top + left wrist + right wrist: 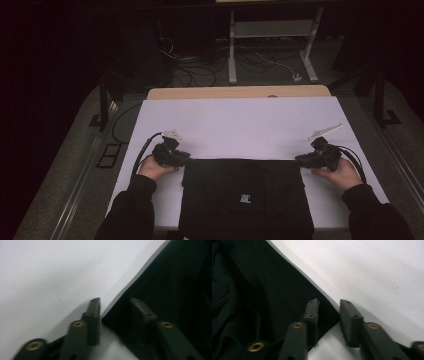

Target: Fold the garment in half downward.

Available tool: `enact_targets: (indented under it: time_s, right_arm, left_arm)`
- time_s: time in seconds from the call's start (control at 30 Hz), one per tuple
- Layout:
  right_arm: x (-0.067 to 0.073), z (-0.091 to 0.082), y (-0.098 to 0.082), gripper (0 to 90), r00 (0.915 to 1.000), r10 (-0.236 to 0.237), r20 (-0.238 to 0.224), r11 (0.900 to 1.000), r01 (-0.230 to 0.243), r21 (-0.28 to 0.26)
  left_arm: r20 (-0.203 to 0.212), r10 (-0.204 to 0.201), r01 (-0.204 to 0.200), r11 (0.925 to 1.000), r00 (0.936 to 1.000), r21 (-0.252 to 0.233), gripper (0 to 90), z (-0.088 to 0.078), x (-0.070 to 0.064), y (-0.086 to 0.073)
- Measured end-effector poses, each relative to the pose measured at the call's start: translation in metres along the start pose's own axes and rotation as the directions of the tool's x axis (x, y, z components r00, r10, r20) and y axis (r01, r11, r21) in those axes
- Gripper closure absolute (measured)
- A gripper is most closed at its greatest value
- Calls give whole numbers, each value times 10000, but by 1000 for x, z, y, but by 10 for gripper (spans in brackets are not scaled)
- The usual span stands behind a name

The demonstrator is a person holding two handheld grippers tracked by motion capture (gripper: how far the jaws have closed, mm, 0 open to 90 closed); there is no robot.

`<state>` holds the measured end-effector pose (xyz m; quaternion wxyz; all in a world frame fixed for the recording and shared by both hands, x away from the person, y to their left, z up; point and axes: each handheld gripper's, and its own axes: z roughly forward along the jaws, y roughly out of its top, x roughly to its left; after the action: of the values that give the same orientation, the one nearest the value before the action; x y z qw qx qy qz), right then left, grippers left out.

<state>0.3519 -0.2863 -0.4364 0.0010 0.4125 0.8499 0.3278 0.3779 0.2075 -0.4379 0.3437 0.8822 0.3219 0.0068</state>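
Black folded cloth garment (245, 197) lies flat, bottom centre of white table sheet (240, 125). Left gripper (184, 159) & right gripper (301, 160) straddle its top corners, jaws not yet clamped; lift/fold prob. still to do.

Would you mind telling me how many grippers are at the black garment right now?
2. The left gripper is at the far left corner of the black garment; the right gripper is at its far right corner.

Black long sleeves (131, 210) cover both forearms; each black gripper, left (182, 157) and right (301, 159), trails a black cable and carries what looks like a grey three-cornered plate; brass-coloured screws stud the dark jaws
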Motion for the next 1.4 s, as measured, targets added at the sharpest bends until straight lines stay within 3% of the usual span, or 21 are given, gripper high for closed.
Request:
enact_targets:
  time_s: [0.13, 0.37, 0.63, 0.83, 1.13, 1.27, 1.4]
  right_arm:
    - [0, 3, -1, 833, 9999, 122, -48, 9998, -121, 157]
    - [1, 3, -1, 863, 9995, 323, 52, 9995, -324, 45]
    - [4, 2, -1, 871, 9987, 402, 310, 9992, -404, 59]
    - [4, 2, -1, 872, 9976, 428, 549, 9991, -425, -59]
    - [6, -1, 4, 874, 9943, 502, 945, 9981, -464, -417]
    - [6, -5, 11, 874, 9942, 493, 959, 9974, -439, -580]
    - [6, -12, 18, 874, 9947, 505, 900, 9949, -422, -919]
  left_arm:
    - [-141, 18, -18, 10000, 9999, 28, 748, 1, -1, 0]
    - [42, -48, 48, 10000, 10000, 1, 847, 0, -1, -1]
    - [-706, 755, -752, 9971, 9946, 68, 871, -2, -11, 1]
    - [-969, 615, -637, 9978, 9934, -193, 873, -7, -12, 4]
    - [-1500, 511, -550, 9983, 9874, -217, 875, -12, -11, 9]
    - [-1526, 688, -725, 9972, 9859, -187, 876, -16, -12, 14]
    - [-1631, 620, -696, 9967, 9847, -410, 877, -24, -10, 20]
